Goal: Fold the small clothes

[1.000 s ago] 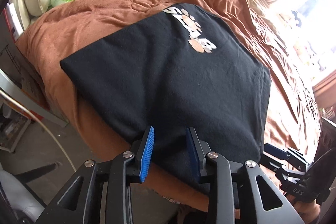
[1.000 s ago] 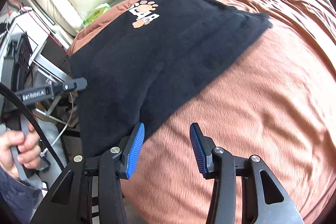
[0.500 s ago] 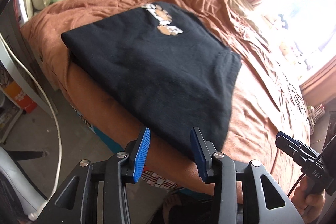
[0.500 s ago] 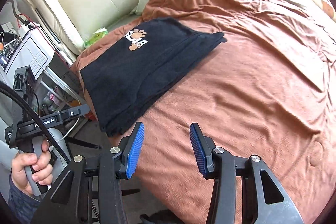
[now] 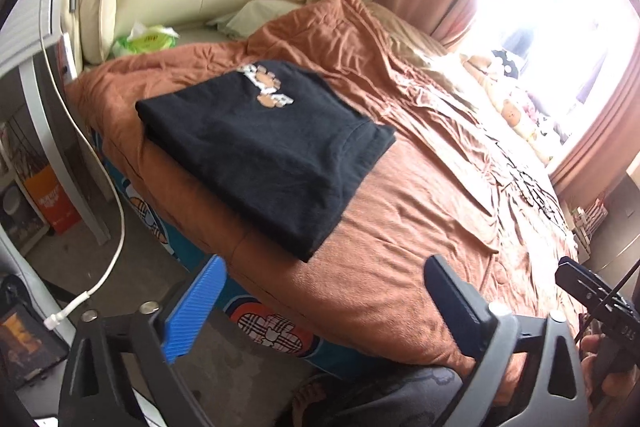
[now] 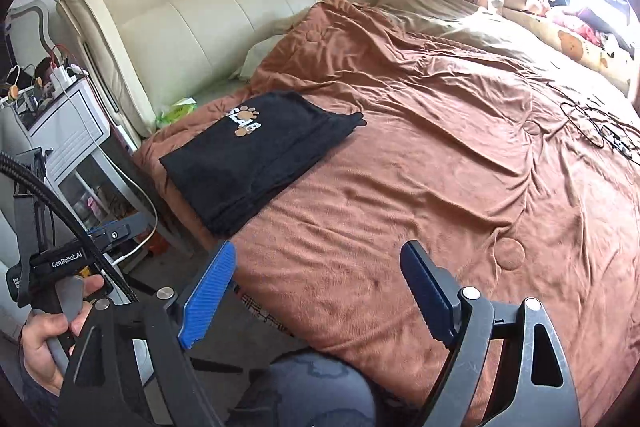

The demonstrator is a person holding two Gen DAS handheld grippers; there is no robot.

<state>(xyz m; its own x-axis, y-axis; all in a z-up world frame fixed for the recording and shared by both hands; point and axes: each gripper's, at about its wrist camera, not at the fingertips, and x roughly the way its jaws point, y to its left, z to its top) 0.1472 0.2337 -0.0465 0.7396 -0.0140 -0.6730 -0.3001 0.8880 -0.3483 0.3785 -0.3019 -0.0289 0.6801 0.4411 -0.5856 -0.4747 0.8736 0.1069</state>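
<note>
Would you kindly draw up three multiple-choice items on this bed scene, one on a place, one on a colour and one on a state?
1. Where does the folded garment lie?
A. on the brown blanket near the bed's edge
B. on the floor
C. on the bedside cabinet

2. What colour is the garment's cloth?
A. white
B. black
C. green

3. How does the left gripper stand?
A. shut on the garment
C. shut on the blanket
B. open, with nothing between its fingers

Answers:
1 A: it rests flat on the brown blanket, near the headboard-side edge.
2 B: the cloth is black, with a paw print design.
3 B: its jaws have just been opening and stand wide, clear of the garment; the right gripper is likewise open and empty.
</note>
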